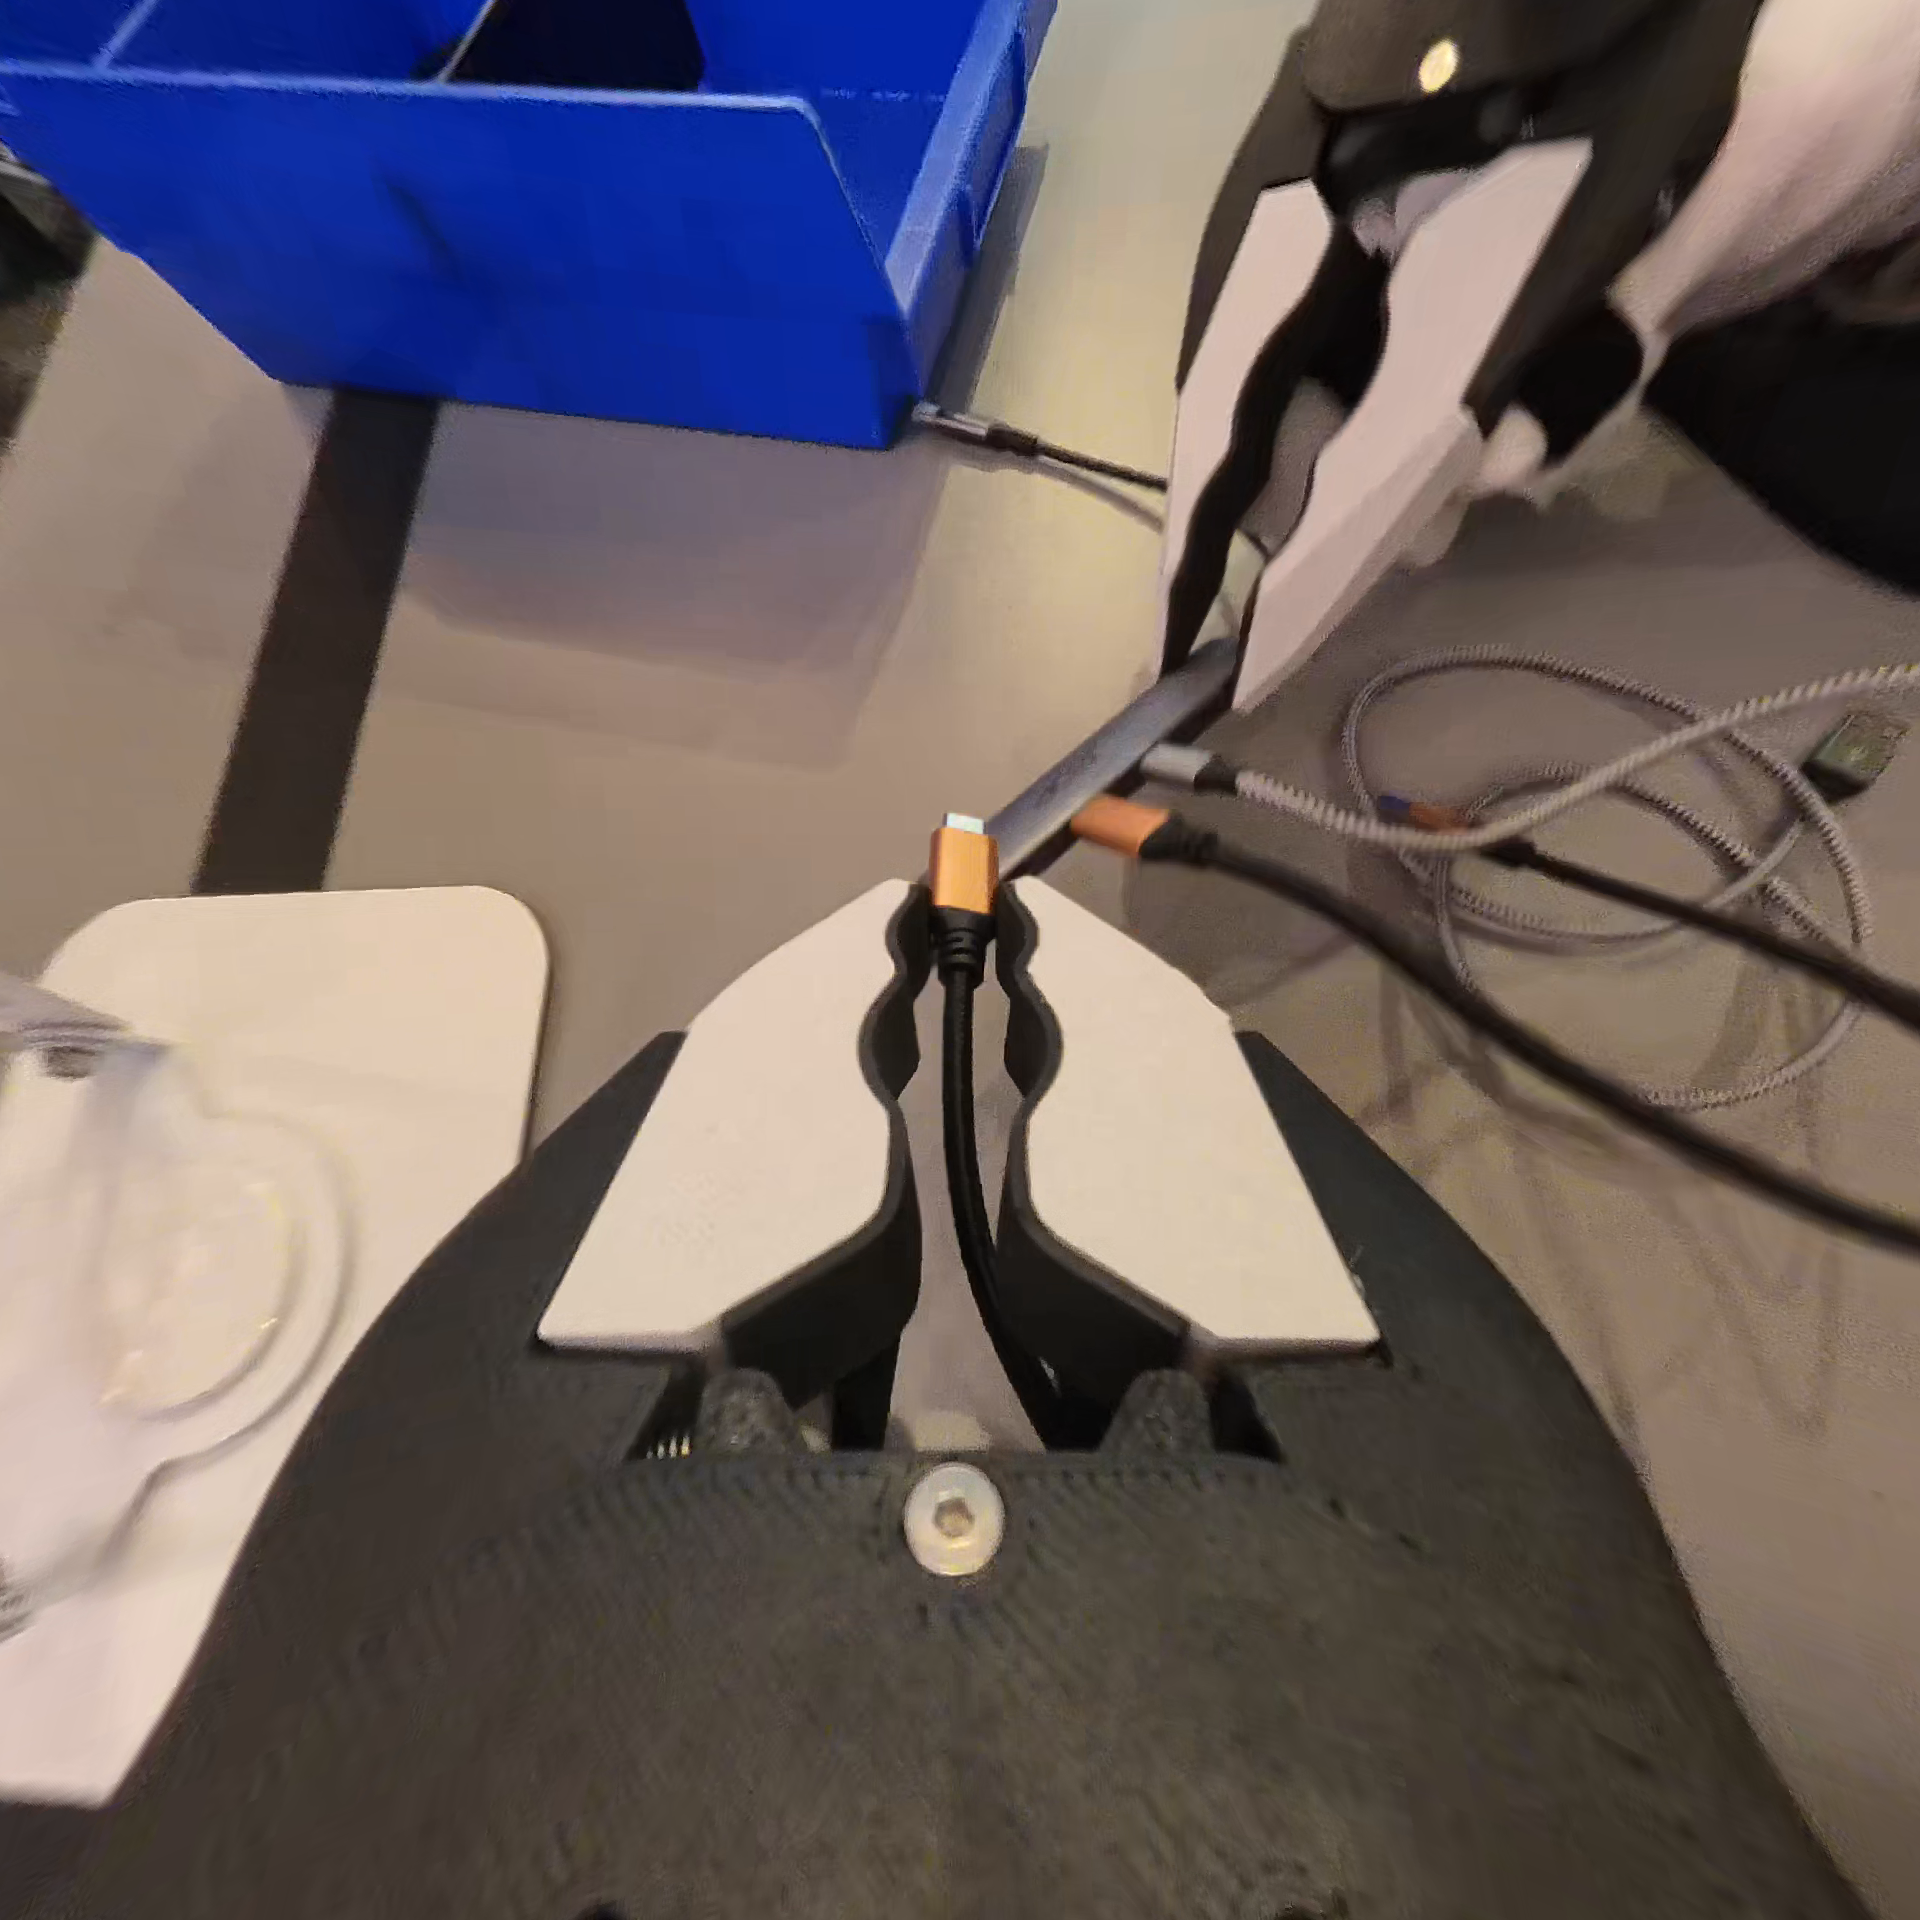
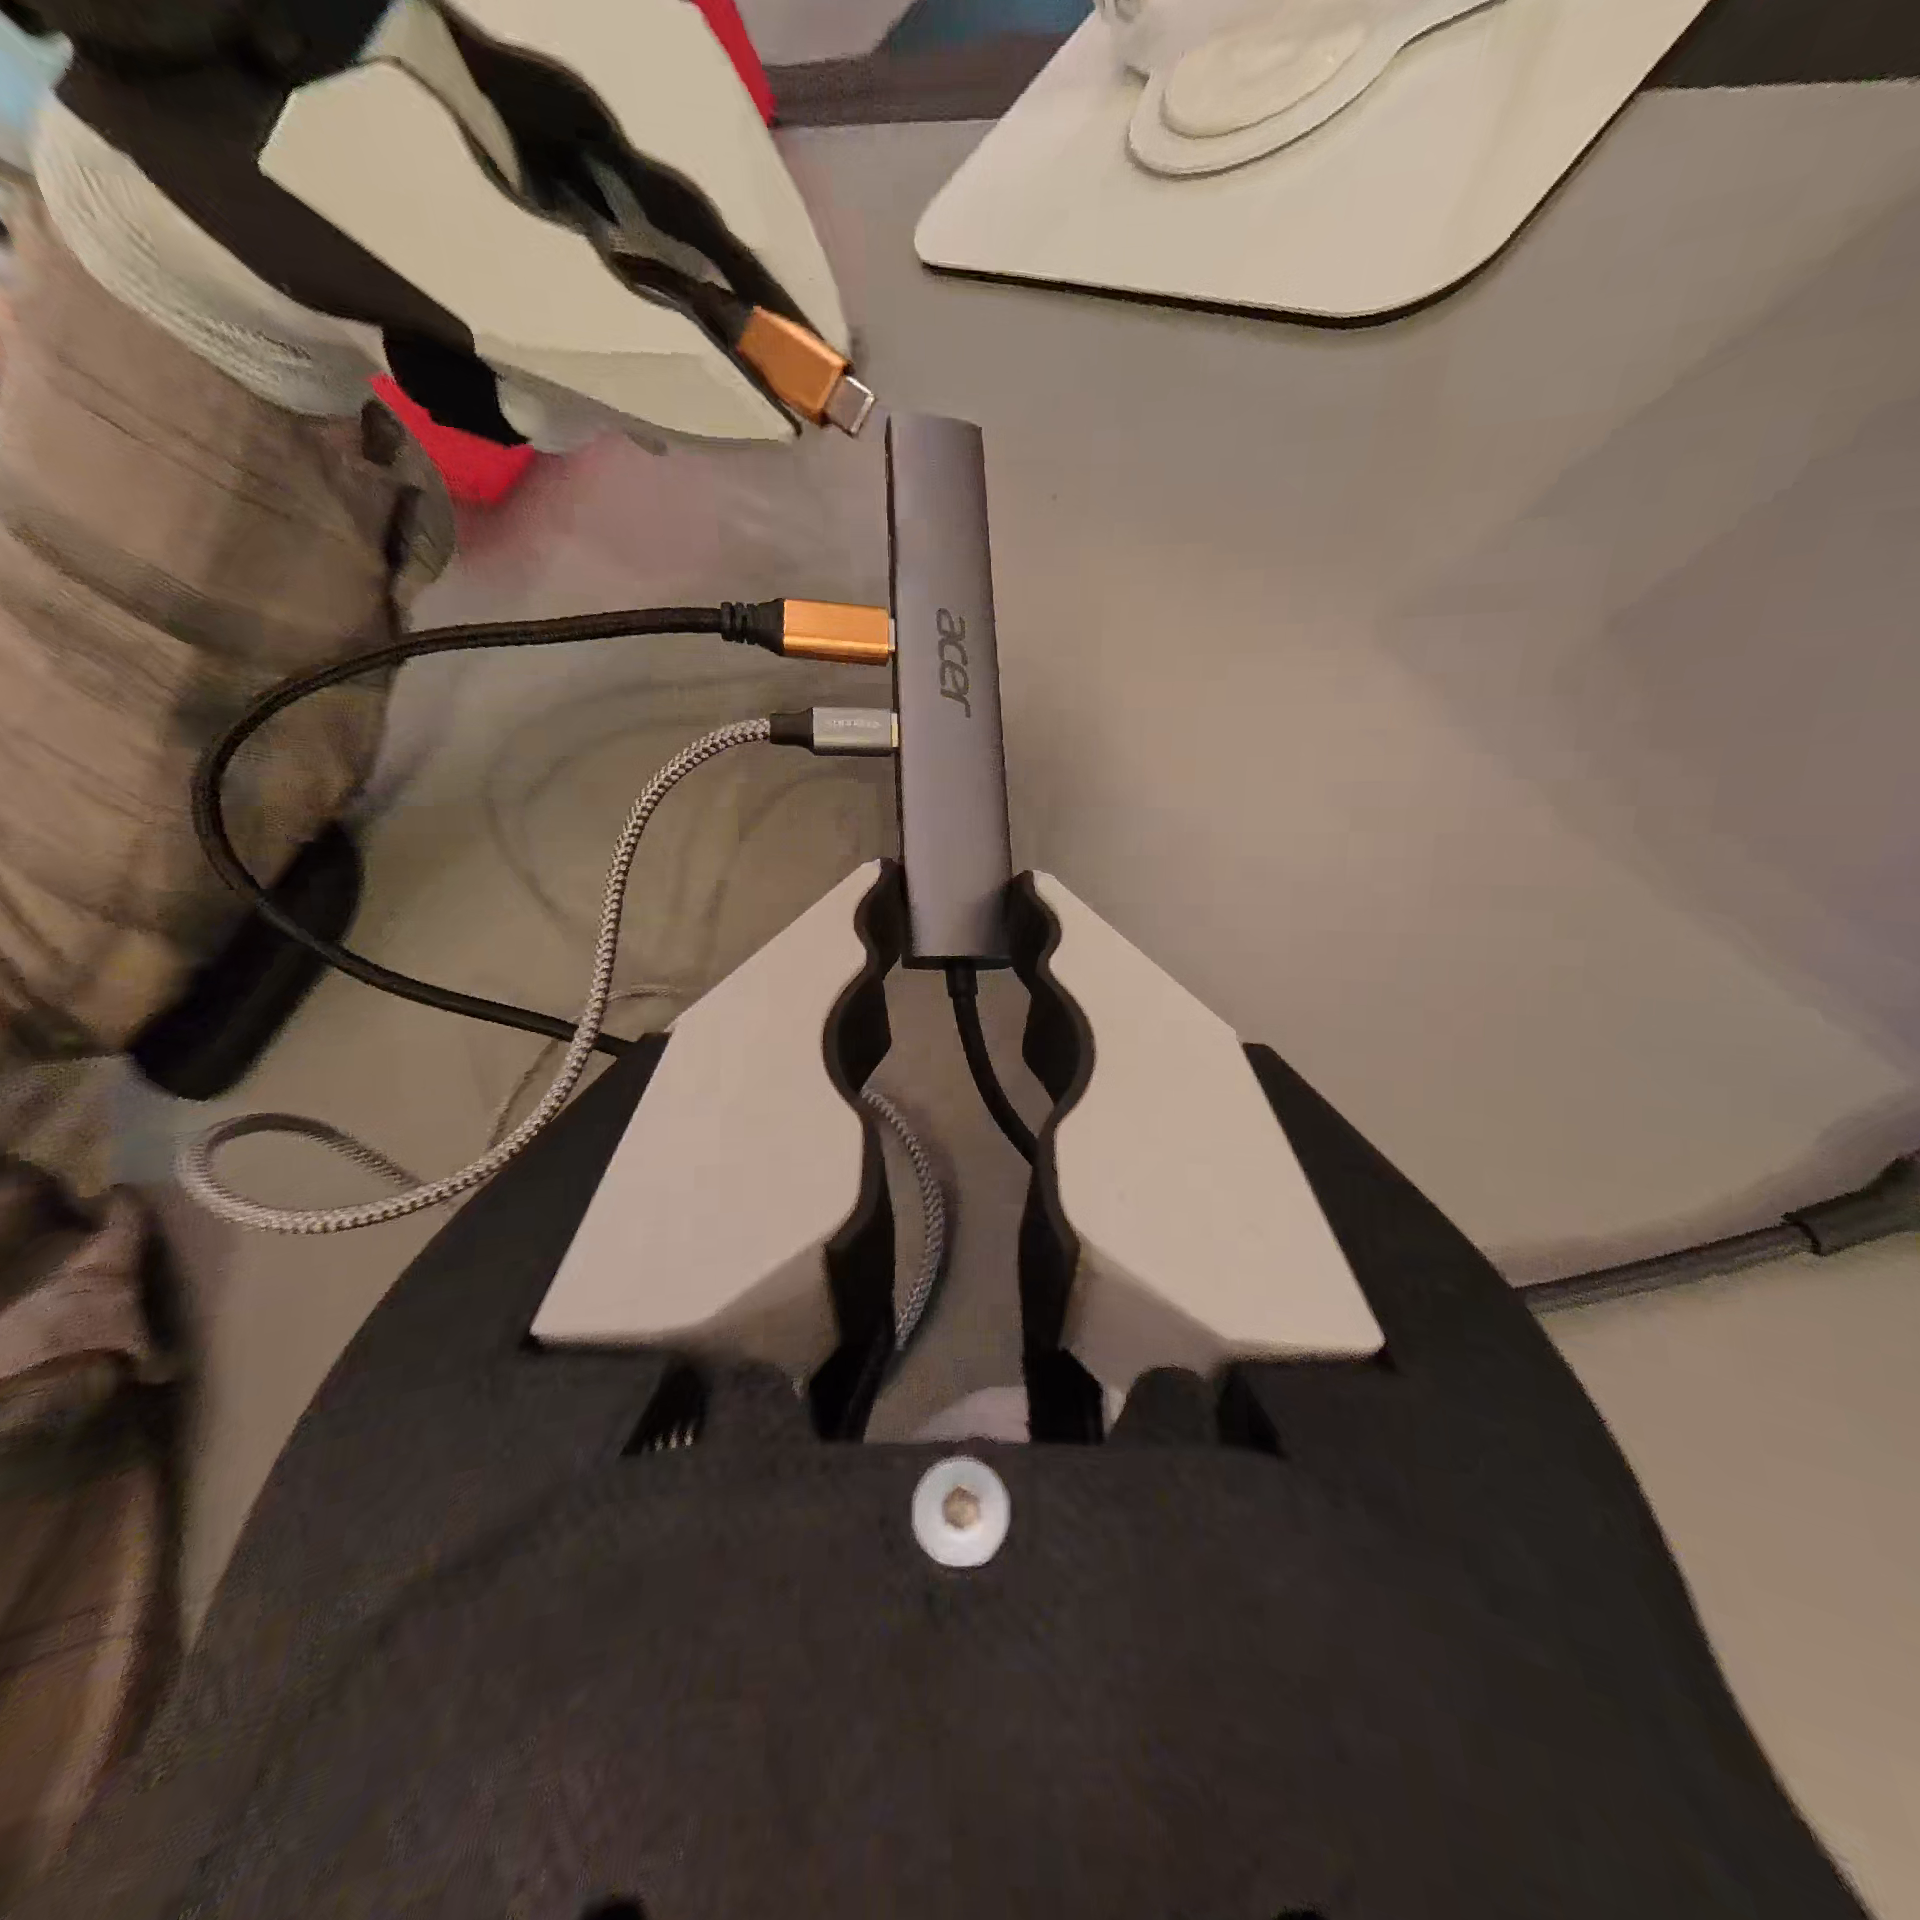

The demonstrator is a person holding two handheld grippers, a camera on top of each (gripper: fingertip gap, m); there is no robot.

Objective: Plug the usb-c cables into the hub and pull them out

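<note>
Gripping the hub (image 2: 951, 665), the right hand-held gripper (image 2: 956, 914) steadied it at frame centre. Two cables sat plugged. At upper left, the left hand-held gripper (image 2: 805, 390) pinched an unplugged orange connector (image 2: 795, 364).

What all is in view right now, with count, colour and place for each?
Hub: one, dark grey, clamped at its near end by the right gripper.
Plugged cables: two, one black with orange plug, one grey braided, in the hub's side.
Loose cable plug: one, orange, held near the hub's far end.
Bin: one, blue, far side of table.
Pad: one, white, on table, with a clear object on it.
Left gripper: jaws shut on plug.
Right gripper: jaws shut on hub.
</note>
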